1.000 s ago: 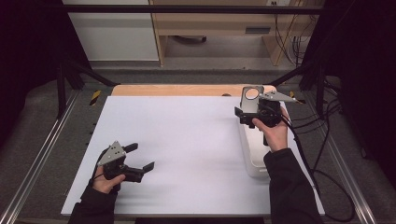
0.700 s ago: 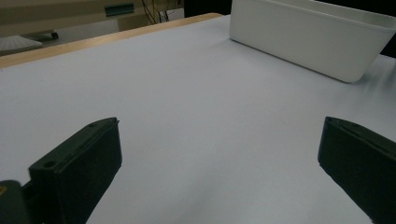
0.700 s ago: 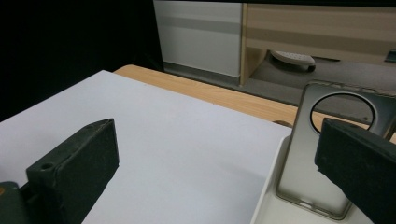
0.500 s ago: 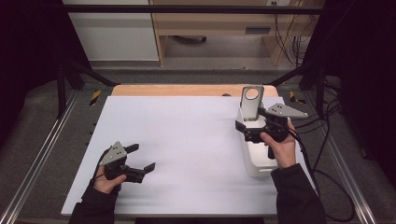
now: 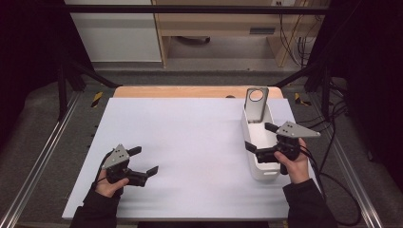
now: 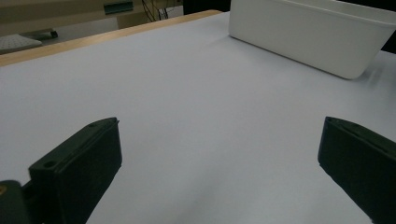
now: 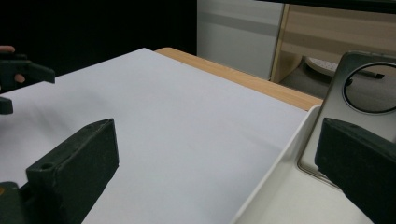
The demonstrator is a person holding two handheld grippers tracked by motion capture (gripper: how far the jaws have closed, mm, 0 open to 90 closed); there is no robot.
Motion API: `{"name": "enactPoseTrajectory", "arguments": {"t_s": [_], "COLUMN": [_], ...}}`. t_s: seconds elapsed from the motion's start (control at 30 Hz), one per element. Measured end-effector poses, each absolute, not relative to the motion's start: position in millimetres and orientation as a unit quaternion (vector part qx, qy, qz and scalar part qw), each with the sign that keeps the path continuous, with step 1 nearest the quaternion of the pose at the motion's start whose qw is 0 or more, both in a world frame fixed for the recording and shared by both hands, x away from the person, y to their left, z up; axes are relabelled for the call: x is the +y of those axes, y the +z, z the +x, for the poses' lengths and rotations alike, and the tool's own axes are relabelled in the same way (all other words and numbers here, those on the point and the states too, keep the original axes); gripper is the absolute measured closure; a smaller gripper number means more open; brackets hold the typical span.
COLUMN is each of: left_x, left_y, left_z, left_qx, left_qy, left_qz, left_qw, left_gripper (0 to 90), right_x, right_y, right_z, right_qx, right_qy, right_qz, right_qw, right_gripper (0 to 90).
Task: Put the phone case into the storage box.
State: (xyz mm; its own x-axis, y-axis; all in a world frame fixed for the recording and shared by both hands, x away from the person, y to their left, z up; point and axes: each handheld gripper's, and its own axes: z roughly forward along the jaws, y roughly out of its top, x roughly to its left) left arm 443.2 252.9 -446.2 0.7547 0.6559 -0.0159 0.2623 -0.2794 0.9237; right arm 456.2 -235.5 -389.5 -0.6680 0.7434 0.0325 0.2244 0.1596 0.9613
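A long white bin [image 5: 253, 167] lies on the right side of the white table top [image 5: 190, 137]. A grey metal plate with a round hole [image 5: 256, 103] stands upright at the bin's far end. My right gripper [image 5: 259, 136] hovers open over the middle of the bin, a little short of the plate, with nothing between its jaws. In the right gripper view the plate [image 7: 332, 95] rises just behind the right jaw, above the bin's rim [image 7: 275, 175]. My left gripper [image 5: 145, 160] rests open near the front left, empty, facing the bin [image 6: 308, 32].
A wooden strip [image 5: 190, 91] runs along the table's back edge. Black cables [image 5: 332, 161] trail off the right side beside the bin. A metal rail [image 5: 43, 156] borders the left. The other hand's gripper [image 7: 14, 77] appears far left in the right gripper view.
My right gripper has drawn back from the plate at the bin's far end toward the person, and the plate stays standing there. The left gripper has not moved.
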Motion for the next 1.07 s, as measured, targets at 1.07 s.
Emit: {"name": "enactPoseTrajectory", "arguments": {"t_s": [1.07], "left_x": [249.5], "left_y": [-445.8], "left_z": [441.4], "left_qx": [0.284], "left_qy": [0.192], "left_qz": [0.783], "left_qw": [0.519], "left_gripper": [0.0], "right_x": [-282.9], "right_y": [-435.9], "right_z": [428.3], "right_qx": [0.726], "right_qy": [0.563], "right_qz": [0.335], "right_qw": [0.212], "right_gripper": [0.4]}}
